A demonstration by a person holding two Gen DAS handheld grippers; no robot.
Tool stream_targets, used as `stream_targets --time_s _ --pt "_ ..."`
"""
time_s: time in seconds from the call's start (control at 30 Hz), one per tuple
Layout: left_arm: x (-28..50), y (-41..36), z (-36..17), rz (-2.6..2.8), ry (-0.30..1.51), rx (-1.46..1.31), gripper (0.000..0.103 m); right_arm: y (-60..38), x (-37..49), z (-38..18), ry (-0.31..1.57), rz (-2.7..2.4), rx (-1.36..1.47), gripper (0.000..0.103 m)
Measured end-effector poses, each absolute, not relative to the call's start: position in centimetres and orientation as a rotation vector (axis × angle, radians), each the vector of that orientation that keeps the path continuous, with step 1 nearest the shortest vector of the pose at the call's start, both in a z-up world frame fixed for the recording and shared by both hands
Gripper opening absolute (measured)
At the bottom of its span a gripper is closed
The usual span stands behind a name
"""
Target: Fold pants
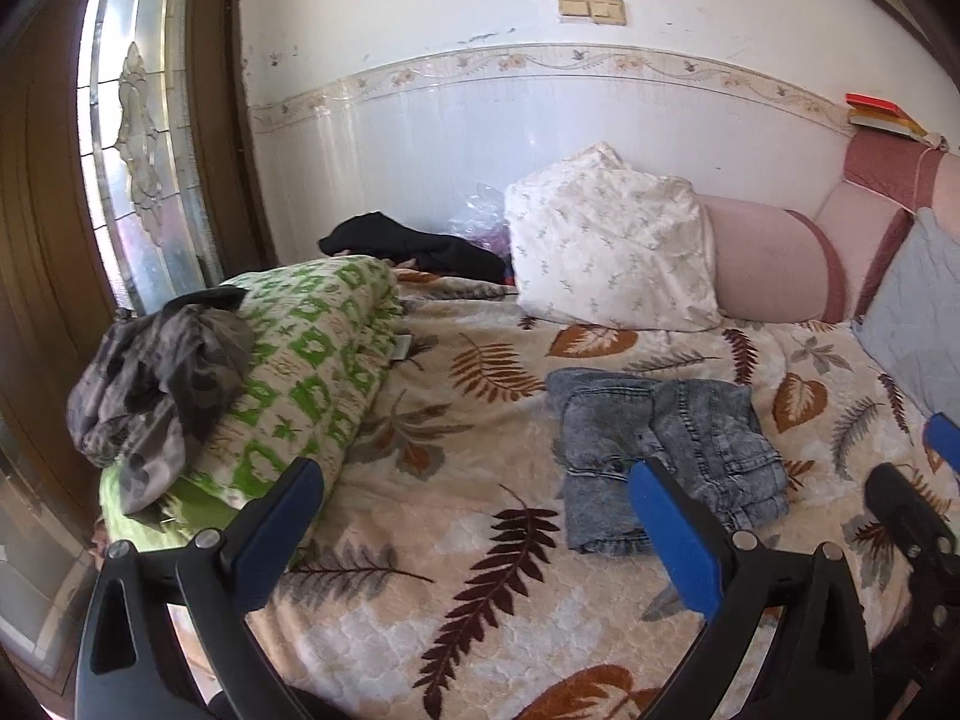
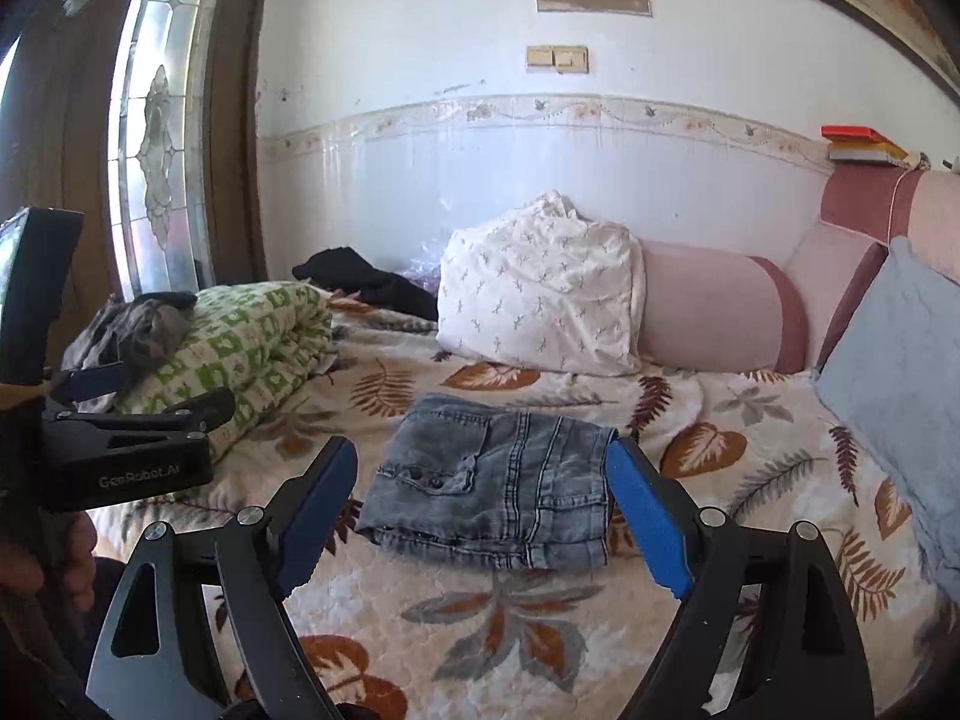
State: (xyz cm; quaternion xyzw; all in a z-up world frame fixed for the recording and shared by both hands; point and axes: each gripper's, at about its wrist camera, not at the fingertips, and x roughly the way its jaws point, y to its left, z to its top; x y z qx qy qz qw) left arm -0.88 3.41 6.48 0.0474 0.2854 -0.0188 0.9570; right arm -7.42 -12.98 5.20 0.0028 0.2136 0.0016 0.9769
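Looking over the bed (image 2: 540, 630) with its leaf blanket, I see it fills most of both views. At the far side sit a white pillow (image 2: 540, 288) and a pink bolster (image 2: 714, 312). A green quilt (image 1: 300, 372) is rolled up at the left, with grey clothes (image 1: 150, 372) on top of it.

The pants (image 2: 498, 492) lie in the middle of the bed. They are grey jeans, and they look folded into a small flat stack already. I think the job is nearly done, or needs just one last pat.

My right claw (image 2: 480, 522) is the nearer one. The pants sit straight ahead of it, right between its two blue fingers (image 2: 648, 516) as I see it, but nothing is touching. The stack runs longer from left to right than from near to far, so its long side faces me. My left claw (image 1: 474, 540) is off to the left; for it the pants lie ahead and to the right, behind its right finger.

Both claws are wide apart and hold nothing. If one more fold is needed, I would reach with the right claw first, since it is lined up.
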Motion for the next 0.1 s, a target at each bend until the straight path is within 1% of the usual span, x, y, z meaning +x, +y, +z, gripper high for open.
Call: stream_targets --time_s 0.1 --pt "-0.62 3.03 6.06 -0.041 0.592 0.091 0.103 -13.55 -6.97 4.52 0.453 0.0 0.021 0.086"
